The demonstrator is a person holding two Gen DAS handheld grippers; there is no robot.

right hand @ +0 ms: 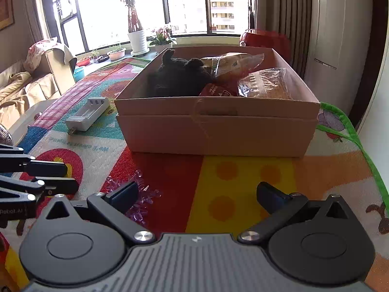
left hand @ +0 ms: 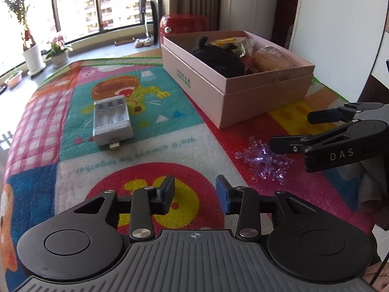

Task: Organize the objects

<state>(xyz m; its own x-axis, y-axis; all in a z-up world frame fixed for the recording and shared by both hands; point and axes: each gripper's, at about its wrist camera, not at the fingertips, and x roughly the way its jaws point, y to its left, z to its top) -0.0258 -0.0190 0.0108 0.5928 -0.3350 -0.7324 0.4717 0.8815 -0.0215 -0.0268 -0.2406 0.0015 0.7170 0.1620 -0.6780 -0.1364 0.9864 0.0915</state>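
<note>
Left wrist view: the left tongs [left hand: 195,193] hang spread and empty over the colourful mat [left hand: 150,143] that covers the desk, low near its near edge, ready to take something rather than carrying anything. The white battery charger [left hand: 112,121] lies flat on the mat toward the desk's left side, well apart from the pink box [left hand: 243,97], so it probably waits to be put away. The purple snowflake [left hand: 265,160] lies near the desk's right side, just beside the right tongs [left hand: 289,129], which come in spread wide, likely lining up on it.

Right wrist view: the right tongs [right hand: 197,194] are spread and hold nothing; the snowflake [right hand: 139,194] sits partly hidden behind one pad, not between the two. The box [right hand: 216,131] stands open toward the far edge, already holding a dark plush toy [right hand: 180,76] and wrapped snacks [right hand: 262,82], so it seems the collecting place.
</note>
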